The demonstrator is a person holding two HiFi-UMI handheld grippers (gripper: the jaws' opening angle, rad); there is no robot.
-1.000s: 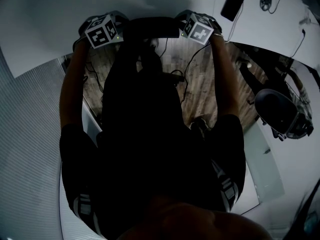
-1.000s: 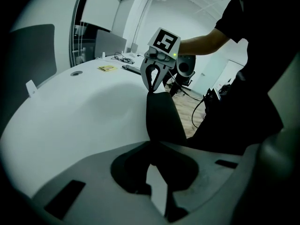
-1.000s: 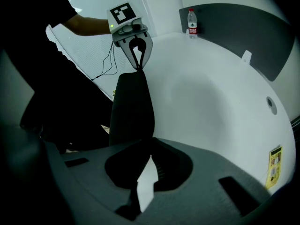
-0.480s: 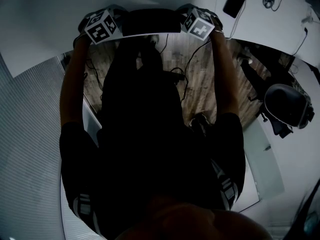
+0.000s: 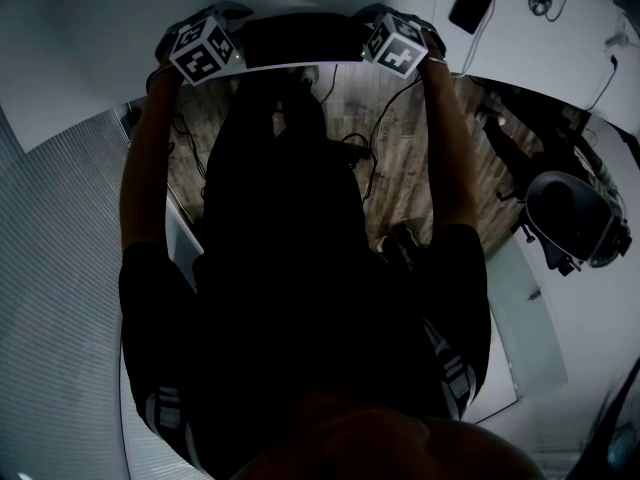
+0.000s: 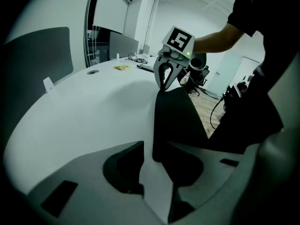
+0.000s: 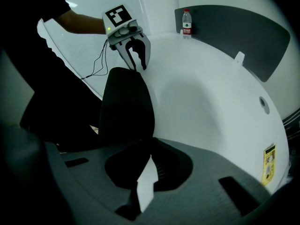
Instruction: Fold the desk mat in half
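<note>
1. Desk mat (image 5: 300, 40) lies along the table (image 5: 80, 38) edge, top centre of the head view, spanning both grippers.
2. Left gripper (image 7: 137, 55) is opening, with the mat end loose between its jaws; it is probably letting go.
3. Right gripper (image 6: 162, 84) is clenched on the other end, anchoring it.

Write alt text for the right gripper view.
The right gripper is shut on one end of a dark desk mat on a white table; the left gripper, jaws opening, has the far end between them. A water bottle stands beyond.
</note>
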